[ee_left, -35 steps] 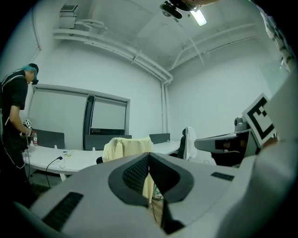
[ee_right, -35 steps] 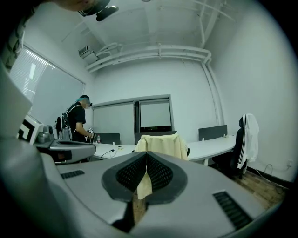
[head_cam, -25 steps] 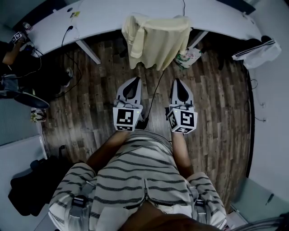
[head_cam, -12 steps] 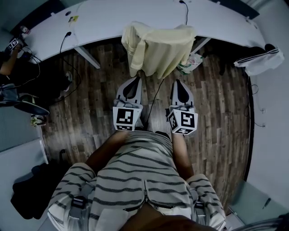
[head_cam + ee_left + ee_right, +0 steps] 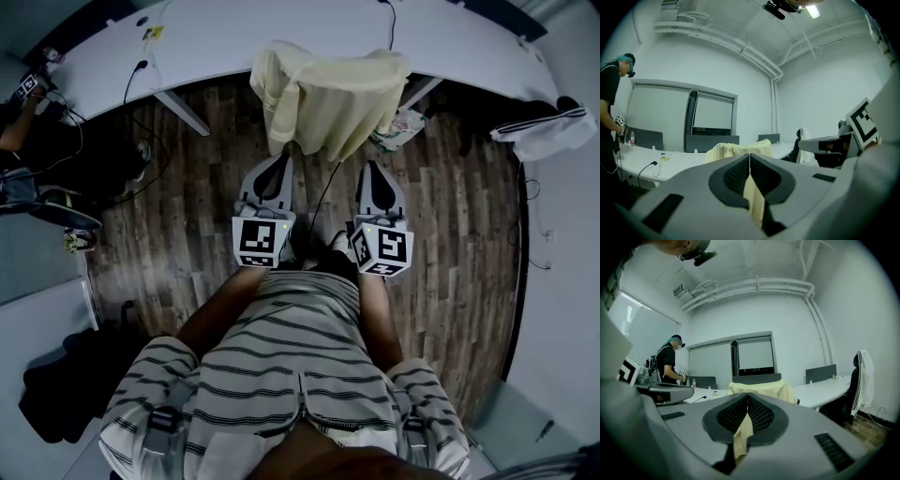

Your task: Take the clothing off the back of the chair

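At the near edge of the desk, roughly the middle of its long curve, the pale yellow clothing is draped over the back of the chair. It covers the chair so fully that you basically can't see the chair itself from the head view. One side hangs lower and bunches a bit at the left, and the rest spreads flat over the top. So as far as the task goes, I'd say nothing is done yet: the garment is fully on the chair and nobody's touching it. The left gripper and the right gripper are held side by side over the wooden floor, both pointing at the chair, near it but clearly short of the fabric's lower hem. Both sets of jaws are closed tip to tip with nothing in them. The yellow you see under the tips in the gripper views is just the clothing in the background, not something pinched. What's left is pretty much everything: get in closer, open up, grab the fabric near the top and lift it clear of the chair back.
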### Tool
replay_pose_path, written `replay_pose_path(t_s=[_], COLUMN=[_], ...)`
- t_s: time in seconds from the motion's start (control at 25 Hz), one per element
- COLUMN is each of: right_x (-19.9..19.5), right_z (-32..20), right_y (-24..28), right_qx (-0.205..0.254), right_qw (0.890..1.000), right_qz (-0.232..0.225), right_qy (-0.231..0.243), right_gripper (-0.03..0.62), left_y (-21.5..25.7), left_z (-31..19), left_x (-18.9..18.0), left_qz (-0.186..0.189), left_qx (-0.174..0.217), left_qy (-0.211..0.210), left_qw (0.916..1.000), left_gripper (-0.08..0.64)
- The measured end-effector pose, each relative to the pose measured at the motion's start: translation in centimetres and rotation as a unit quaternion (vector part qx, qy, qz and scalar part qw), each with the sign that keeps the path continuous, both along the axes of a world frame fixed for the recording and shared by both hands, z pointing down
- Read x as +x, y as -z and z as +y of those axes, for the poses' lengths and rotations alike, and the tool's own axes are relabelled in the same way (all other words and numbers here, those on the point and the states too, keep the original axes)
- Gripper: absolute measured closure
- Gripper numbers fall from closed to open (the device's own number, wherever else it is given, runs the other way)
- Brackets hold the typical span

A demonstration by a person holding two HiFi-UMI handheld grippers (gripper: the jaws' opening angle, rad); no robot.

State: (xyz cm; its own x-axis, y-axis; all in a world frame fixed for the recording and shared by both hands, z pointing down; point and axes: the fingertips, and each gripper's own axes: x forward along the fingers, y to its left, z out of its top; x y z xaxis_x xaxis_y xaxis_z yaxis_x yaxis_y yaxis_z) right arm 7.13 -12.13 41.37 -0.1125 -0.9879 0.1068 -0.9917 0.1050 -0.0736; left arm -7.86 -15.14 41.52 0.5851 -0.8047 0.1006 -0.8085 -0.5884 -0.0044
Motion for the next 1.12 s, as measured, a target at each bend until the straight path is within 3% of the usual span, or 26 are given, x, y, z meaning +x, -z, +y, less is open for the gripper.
replay_pose_path(t_s=[0.52,1.12], right_x=[3.7,7.0], right_z=[-3.1,-7.8], right_y=[0.3,-1.1], right_qx=[-0.004,-0.024], right_qw=[0.997,0.995], right_qz=[-0.001,-0.001], right_qy=[0.071,0.099], right_gripper=[0.572,0.572], left_y=[0.2,-0.2], left_z=[-1.7,-5.0], left_x=[3.0,4.7], left_qz=[0.002,-0.021], left_qx=[-0.007,-0.006], left_qy=[0.074,0.114], left_qw=[0.9972,0.9933], left_gripper=[0.535,0.535])
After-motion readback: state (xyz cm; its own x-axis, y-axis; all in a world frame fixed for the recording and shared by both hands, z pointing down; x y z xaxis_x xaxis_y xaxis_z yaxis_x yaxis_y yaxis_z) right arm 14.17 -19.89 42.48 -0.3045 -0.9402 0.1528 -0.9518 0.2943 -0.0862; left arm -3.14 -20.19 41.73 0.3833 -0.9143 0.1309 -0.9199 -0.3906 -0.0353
